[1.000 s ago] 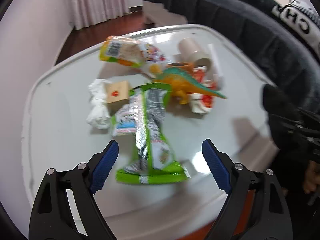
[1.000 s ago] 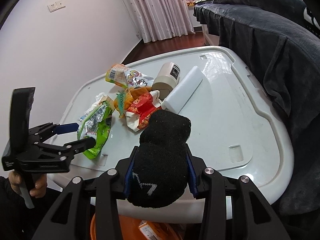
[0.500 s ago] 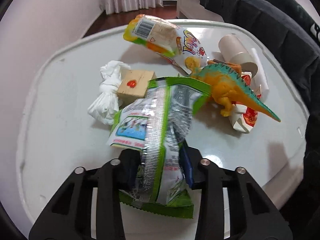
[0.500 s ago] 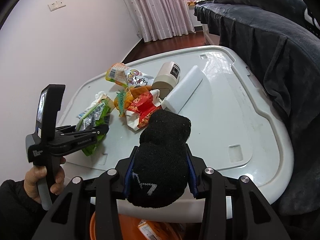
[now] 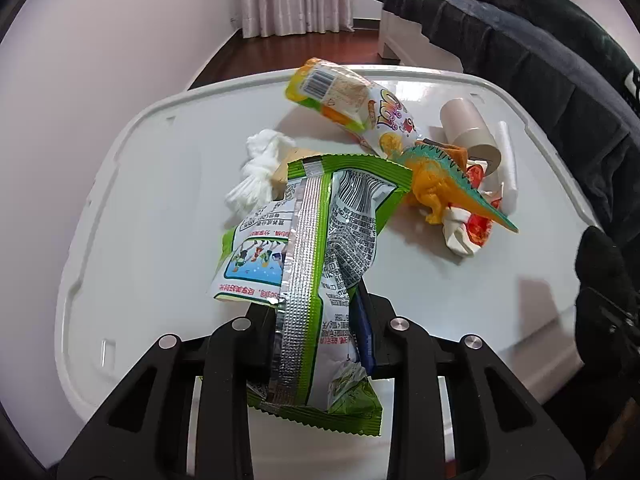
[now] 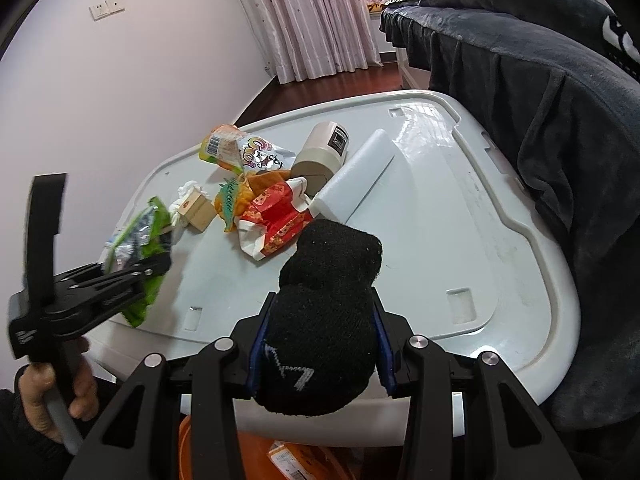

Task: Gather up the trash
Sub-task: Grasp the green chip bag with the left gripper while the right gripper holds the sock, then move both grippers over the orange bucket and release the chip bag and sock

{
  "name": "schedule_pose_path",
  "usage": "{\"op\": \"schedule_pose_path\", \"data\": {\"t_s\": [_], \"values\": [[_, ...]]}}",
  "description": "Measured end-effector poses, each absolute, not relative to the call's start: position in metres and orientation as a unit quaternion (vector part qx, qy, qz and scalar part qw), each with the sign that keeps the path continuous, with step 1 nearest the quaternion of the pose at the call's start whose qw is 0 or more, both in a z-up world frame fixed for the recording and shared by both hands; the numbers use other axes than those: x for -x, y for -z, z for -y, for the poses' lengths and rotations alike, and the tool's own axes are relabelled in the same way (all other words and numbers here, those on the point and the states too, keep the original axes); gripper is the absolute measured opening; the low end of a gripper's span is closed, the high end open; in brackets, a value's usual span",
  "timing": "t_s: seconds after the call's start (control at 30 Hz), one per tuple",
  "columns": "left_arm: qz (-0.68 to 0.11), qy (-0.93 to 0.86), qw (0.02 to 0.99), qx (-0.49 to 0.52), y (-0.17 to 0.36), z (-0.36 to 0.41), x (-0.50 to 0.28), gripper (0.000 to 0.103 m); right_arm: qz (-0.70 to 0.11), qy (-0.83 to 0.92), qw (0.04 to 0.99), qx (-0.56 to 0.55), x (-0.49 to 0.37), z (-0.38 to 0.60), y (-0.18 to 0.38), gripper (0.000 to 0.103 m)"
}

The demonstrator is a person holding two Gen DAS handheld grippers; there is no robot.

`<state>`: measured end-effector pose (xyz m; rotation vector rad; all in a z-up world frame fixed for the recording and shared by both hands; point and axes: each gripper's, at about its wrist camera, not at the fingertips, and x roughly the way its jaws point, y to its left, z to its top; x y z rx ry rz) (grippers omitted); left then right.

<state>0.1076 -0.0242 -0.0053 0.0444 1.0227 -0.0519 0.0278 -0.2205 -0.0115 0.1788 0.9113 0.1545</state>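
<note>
Left gripper (image 5: 320,332) fingers, wide apart a second ago, now pinching green snack wrapper (image 5: 316,260); right gripper (image 6: 320,360) fingers unchanged around black sock (image 6: 328,300).

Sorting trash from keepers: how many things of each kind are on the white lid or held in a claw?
Snack wrappers: 3 (green, yellow-white, red)
Tissue wads: 1
Toy dinosaurs: 1
Wooden blocks: 1
Tape rolls: 1
Foam pieces: 1
Black socks: 1
Total: 9

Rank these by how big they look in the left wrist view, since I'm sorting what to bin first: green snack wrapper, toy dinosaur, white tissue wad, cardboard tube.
1. Green snack wrapper, though nearness to the camera inflates it.
2. Toy dinosaur.
3. White tissue wad and cardboard tube look alike; no ranking between them.
</note>
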Motion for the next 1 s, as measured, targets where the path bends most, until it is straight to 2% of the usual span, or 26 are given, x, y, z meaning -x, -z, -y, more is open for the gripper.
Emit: {"op": "schedule_pose_path", "data": {"t_s": [0.33,0.63,1.0], "values": [[-0.476,0.038,0.878,0.006,-0.013,0.020,-0.056,0.028,-0.423,-0.078,0.900,-0.066,-0.014,0.217,0.007,0.043],[-0.464,0.058,0.884,0.001,-0.031,0.019,0.011,0.028,-0.425,-0.123,0.894,-0.065,0.043,0.195,0.006,0.043],[-0.531,0.081,0.843,-0.022,0.019,0.018,0.066,0.028,-0.457,-0.162,0.874,-0.006,0.116,0.167,0.010,0.043]]}}
